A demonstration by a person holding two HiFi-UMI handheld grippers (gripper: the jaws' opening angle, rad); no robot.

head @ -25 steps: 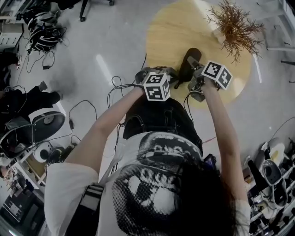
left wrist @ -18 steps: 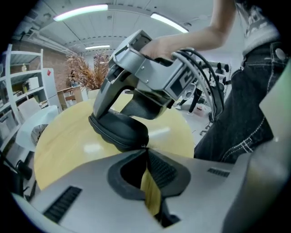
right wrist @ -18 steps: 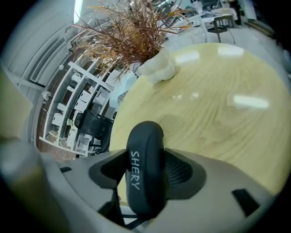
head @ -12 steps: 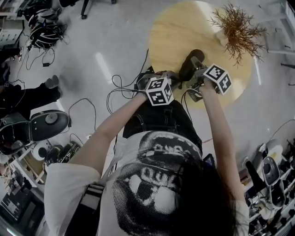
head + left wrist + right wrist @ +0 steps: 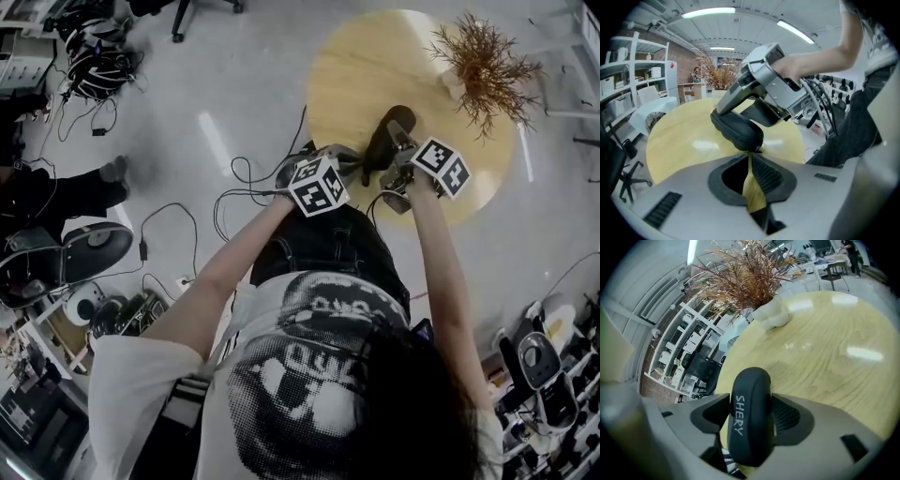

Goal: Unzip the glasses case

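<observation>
Round wooden bench (image 5: 356,75). Right tongs (image 5: 750,408) clamped on glasses case (image 5: 749,425); left tongs (image 5: 750,158), at 8 o'clock, pinched on zip pull (image 5: 756,150): draw steadily along seam.

A round wooden table (image 5: 347,66) stands on the pale floor (image 5: 216,84). Near its far right edge sits a dried, rust-brown plant (image 5: 485,58) in a small white pot (image 5: 771,315). Black cables (image 5: 234,192) trail over the floor by the table's near left edge, and a thicker tangle of cables (image 5: 94,56) lies well off to the left. White shelving (image 5: 686,345) stands beyond the table, and strip lights (image 5: 708,12) run along the ceiling.
</observation>
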